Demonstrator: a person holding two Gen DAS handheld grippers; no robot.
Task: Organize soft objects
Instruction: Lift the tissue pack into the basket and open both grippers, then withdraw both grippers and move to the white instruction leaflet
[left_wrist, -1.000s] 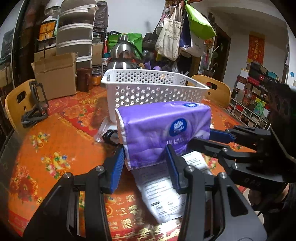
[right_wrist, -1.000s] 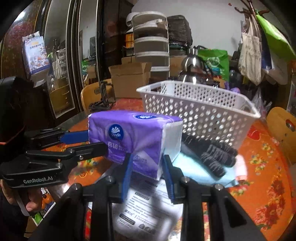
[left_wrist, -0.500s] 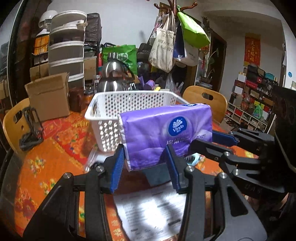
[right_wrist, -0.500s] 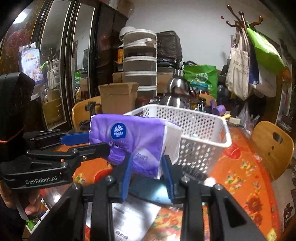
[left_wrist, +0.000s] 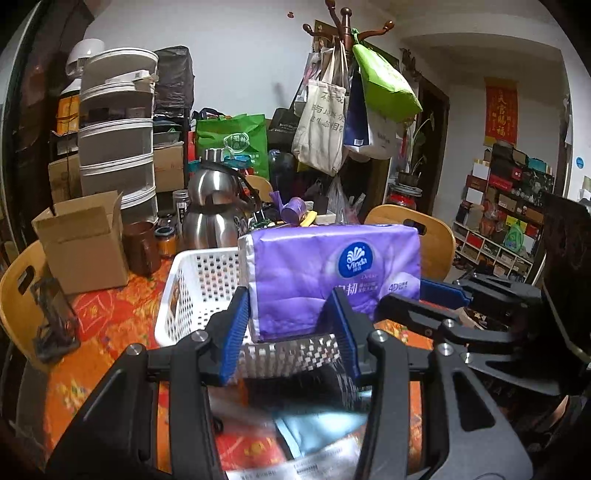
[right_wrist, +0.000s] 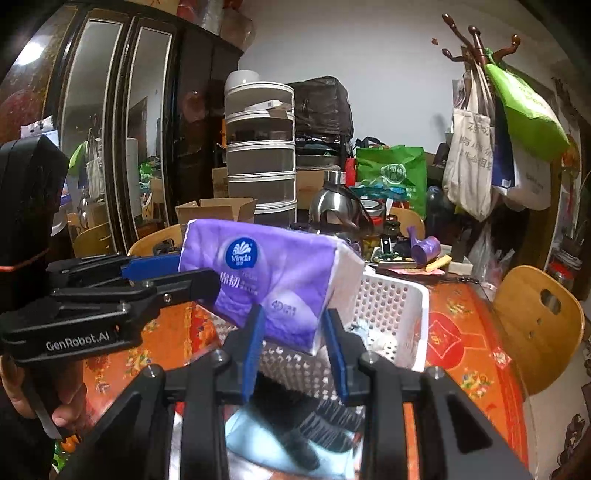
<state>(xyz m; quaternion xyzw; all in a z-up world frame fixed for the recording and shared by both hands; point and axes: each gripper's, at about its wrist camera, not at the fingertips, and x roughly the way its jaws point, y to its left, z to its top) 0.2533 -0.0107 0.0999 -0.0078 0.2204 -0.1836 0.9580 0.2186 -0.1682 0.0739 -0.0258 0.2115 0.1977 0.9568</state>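
Note:
A purple Vinda tissue pack (left_wrist: 332, 273) hangs in the air above the white perforated basket (left_wrist: 199, 295). My left gripper (left_wrist: 291, 325) is shut on the pack's left end. My right gripper (right_wrist: 291, 328) is shut on its right end (right_wrist: 273, 280). The basket (right_wrist: 391, 310) sits on the orange table, below and behind the pack. A dark striped glove (right_wrist: 325, 410) and a light blue cloth (left_wrist: 317, 424) lie on the table under the grippers, blurred.
A cardboard box (left_wrist: 85, 243), a brown jar (left_wrist: 140, 247) and a steel kettle (left_wrist: 214, 214) stand behind the basket. Wooden chairs (right_wrist: 535, 321) flank the table. A printed sheet (left_wrist: 314, 461) lies at the front edge. A coat rack with bags (left_wrist: 347, 110) stands beyond.
Both grippers have lifted the tissue pack from table height and carried it forward to above the basket's near rim. The glove and cloth have dropped lower in view.

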